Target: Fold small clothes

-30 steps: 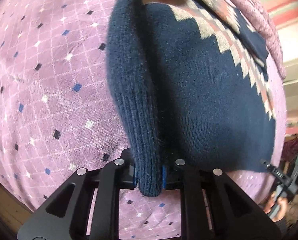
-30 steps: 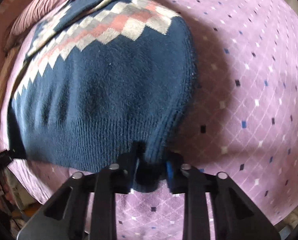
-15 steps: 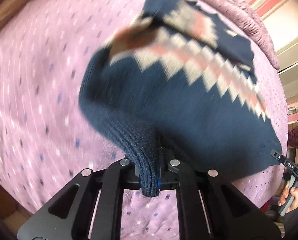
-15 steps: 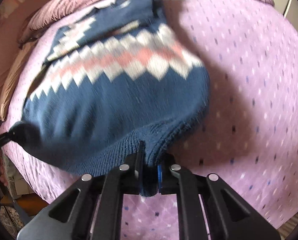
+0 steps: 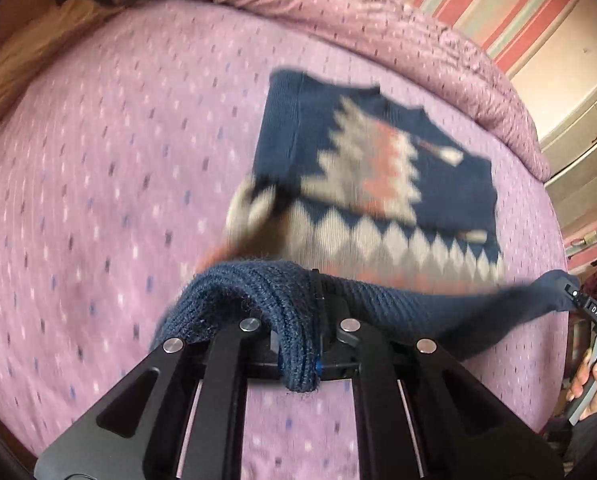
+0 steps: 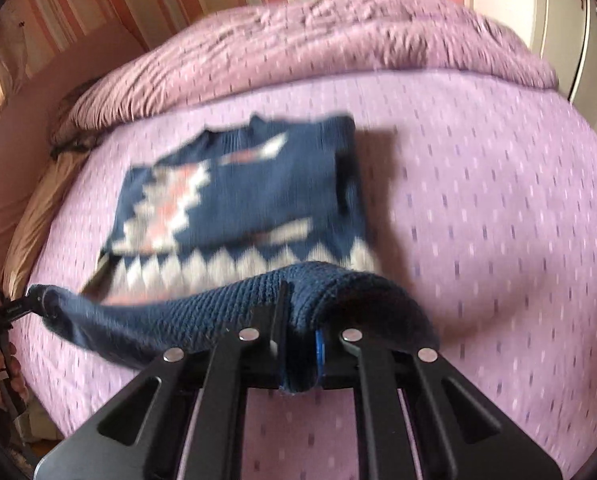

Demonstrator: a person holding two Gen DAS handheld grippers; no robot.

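Two black claws, left claw (image 5: 312,354) and right claw (image 6: 300,354), each clamped on the ribbed hem of a navy knitted sweater with white-and-pink diamond bands (image 5: 378,168); hem lifted, upper part lying on the lilac dotted bed cover (image 5: 98,200).

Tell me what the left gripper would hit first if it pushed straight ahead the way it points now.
Probably the sweater itself: the left gripper is shut on its ribbed hem, and the patterned upper part lies on the purple bedspread right ahead. Depth is unclear; blur hides detail.

Left gripper (image 5: 298,354), right gripper (image 6: 300,354): fingers clamped, angled downward.
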